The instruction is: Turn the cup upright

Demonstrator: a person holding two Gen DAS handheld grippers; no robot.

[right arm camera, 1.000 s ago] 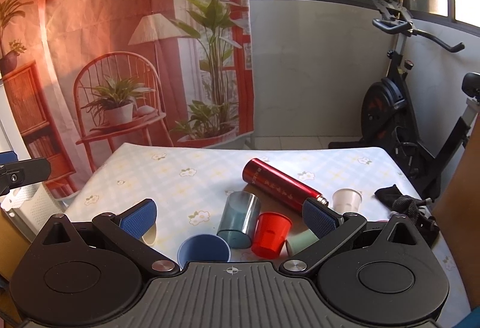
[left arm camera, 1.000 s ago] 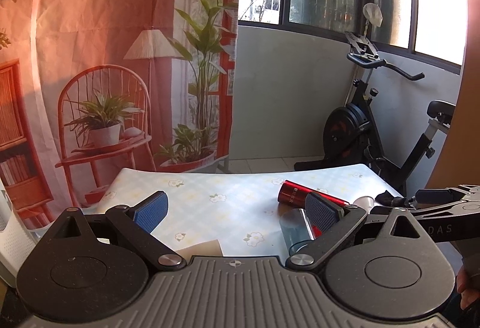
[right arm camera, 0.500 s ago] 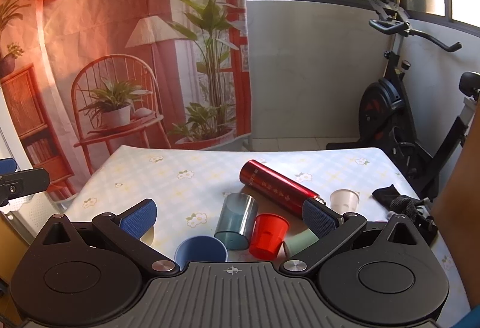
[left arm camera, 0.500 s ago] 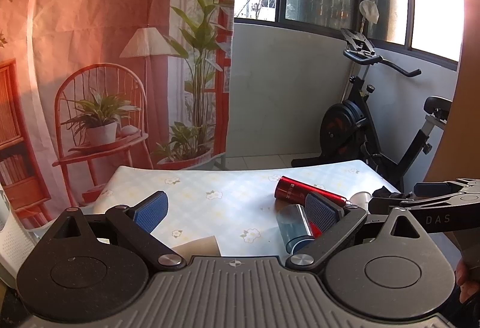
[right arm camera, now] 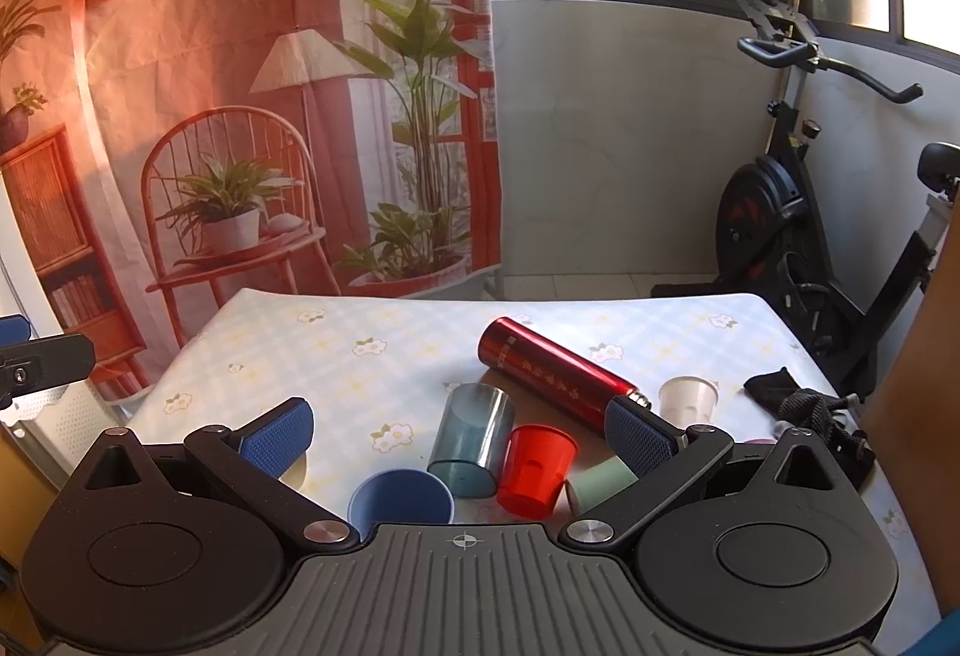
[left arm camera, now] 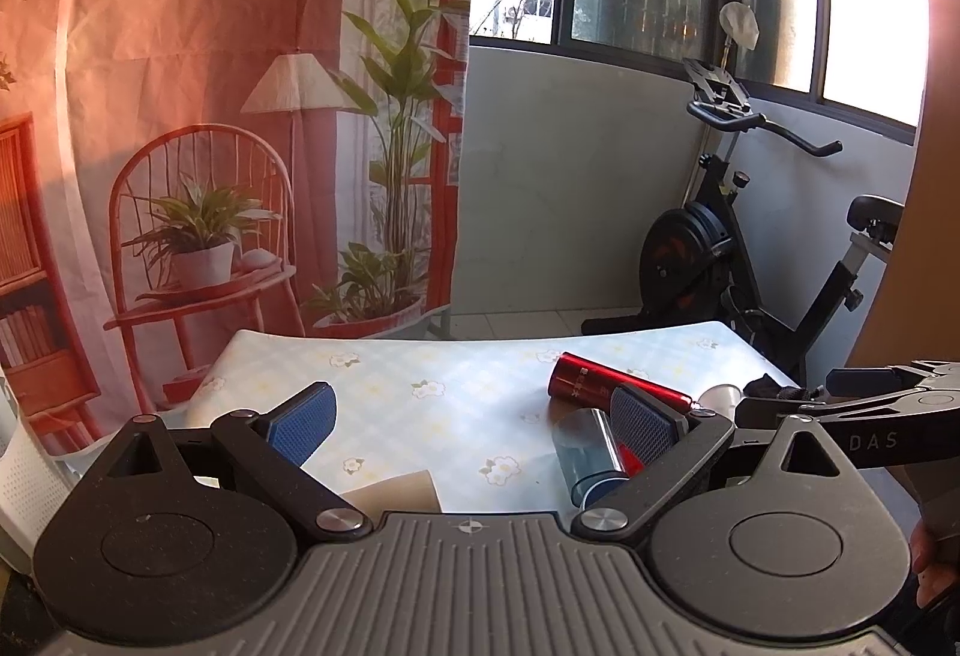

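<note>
Currently, in the left wrist view, the left gripper [left arm camera: 471,416] hangs open and empty above the table [left arm camera: 420,374]; the clear blue cup [left arm camera: 591,455] lies on its side behind its right finger. In the right wrist view, the right gripper [right arm camera: 459,431], also open and empty, has that cup [right arm camera: 474,440] centred just ahead, long axis pointing away, rim nearest; this gripper is nearer. Against the earlier frames, both views are nearly unchanged.

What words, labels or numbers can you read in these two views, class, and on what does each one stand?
"DAS": on the arm of the right gripper, seen in the left wrist view; any letters before it are hidden.
Gold characters run along the red flask, too small and blurred to read.
No other text is legible.
</note>
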